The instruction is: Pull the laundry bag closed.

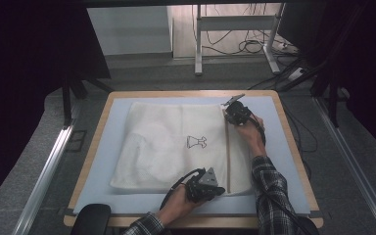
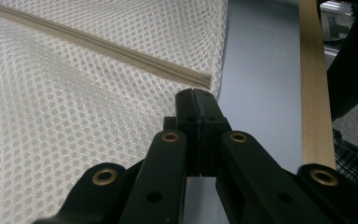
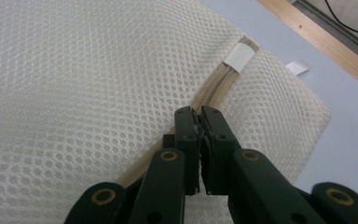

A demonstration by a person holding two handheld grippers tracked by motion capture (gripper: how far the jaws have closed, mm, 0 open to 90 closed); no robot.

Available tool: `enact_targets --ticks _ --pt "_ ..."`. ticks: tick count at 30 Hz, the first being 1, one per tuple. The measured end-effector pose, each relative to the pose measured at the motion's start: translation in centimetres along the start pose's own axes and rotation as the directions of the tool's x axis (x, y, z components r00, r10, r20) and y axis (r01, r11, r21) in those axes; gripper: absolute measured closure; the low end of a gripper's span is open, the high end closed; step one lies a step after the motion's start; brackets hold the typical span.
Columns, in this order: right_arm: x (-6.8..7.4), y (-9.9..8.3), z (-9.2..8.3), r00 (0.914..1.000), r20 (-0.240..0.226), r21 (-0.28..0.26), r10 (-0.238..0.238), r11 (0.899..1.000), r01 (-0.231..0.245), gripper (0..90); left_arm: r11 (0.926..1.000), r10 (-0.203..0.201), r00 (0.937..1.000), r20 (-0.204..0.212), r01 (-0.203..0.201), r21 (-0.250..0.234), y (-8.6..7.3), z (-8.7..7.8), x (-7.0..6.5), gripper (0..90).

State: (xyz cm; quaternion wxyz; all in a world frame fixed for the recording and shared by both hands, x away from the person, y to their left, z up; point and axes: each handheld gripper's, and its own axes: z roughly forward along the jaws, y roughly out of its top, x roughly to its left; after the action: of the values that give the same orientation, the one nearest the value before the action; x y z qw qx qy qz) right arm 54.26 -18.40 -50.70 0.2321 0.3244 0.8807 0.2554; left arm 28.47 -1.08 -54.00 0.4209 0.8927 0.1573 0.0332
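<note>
- The table (image 1: 293,147) is the largest thing: a wooden-edged top covered by a pale blue mat (image 1: 103,147), with grey floor all round it.
- A white mesh laundry bag (image 1: 171,147) lies flat on the middle of the mat and takes up most of it. What it holds cannot be told; the mesh looks softly padded, and a small black figure is printed near its centre.
- A beige zipper (image 1: 228,152) runs along the bag's right part, from the far edge to the near edge.
- The right gripper (image 1: 236,115) sits at the zipper's far end. In the right gripper view its jaws are pinched together on something small at the zipper line (image 3: 214,91), likely the slider; the pull itself is hidden between the pads.
- The left gripper (image 1: 210,188) rests at the bag's near edge, just beside the zipper's near end (image 2: 200,80). Its jaws are pressed fully together at the hem; whether mesh is caught between them cannot be told.
- A small white tab (image 3: 238,57) covers the zipper's far end, and a white label (image 3: 297,67) sticks out at the bag's edge beside it.
- Cables and metal desk legs stand on the floor beyond the table, well clear of the work.
</note>
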Motion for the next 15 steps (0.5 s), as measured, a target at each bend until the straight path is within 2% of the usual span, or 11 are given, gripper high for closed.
enact_targets --ticks 5,15 --pt "-0.14 0.13 0.13 1.0 -0.004 0.001 0.002 1.0 -0.002 85.6 1.0 -0.001 1.0 0.0 0.001 0.0 0.0 0.01 -0.01 90.0" --pt "-0.3 0.61 0.5 0.9999 0.015 0.008 0.001 1.0 -0.001 85.7 1.0 0.0 1.0 -0.004 0.0 0.001 0.01 -0.01 -0.06 90.0"
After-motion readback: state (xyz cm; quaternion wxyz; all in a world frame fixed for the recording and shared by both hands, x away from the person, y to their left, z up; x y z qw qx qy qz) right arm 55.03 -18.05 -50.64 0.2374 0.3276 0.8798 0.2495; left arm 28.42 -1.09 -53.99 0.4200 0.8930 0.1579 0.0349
